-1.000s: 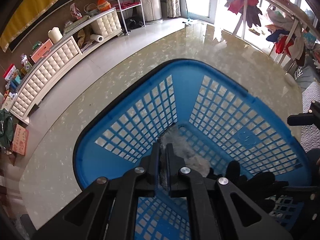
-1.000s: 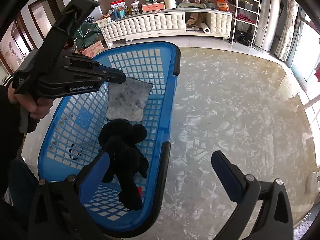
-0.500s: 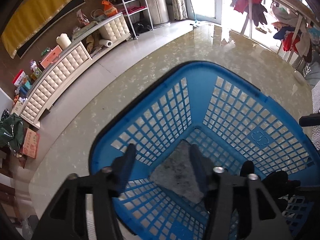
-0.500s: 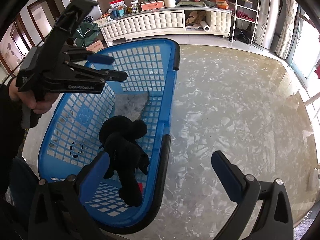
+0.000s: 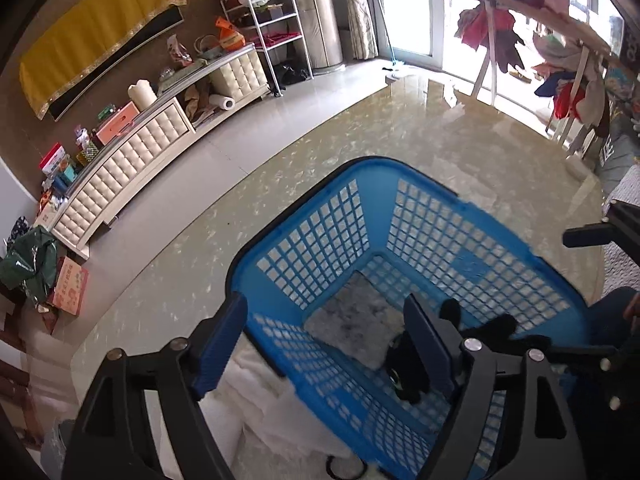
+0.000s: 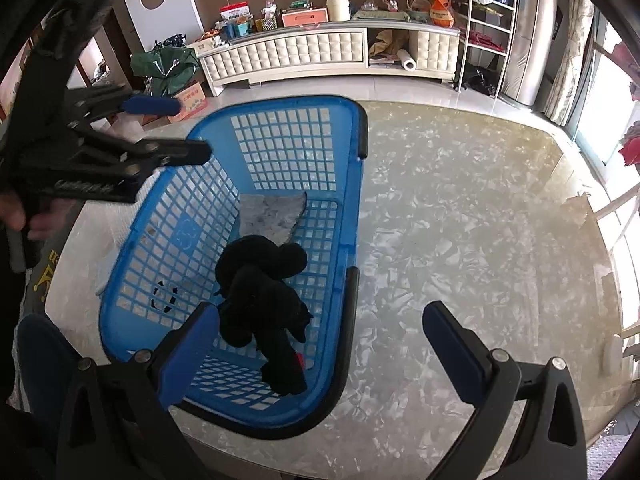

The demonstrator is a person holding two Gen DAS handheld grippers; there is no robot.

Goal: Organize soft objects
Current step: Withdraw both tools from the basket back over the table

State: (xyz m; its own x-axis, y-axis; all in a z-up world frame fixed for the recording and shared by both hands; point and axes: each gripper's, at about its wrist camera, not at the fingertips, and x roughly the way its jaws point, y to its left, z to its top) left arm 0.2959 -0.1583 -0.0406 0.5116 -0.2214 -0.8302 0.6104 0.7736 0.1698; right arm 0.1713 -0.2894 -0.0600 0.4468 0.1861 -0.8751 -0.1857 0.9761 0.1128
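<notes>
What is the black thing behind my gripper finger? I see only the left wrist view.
Observer: A black plush toy, lying on the floor of the blue basket.
Operator: Does it touch the grey cloth?
Observer: Yes, one end rests against the near edge of the grey cloth.
Operator: And the right gripper?
Observer: The right gripper is open and empty, one finger over the basket, the other over the marbled tabletop.
</notes>
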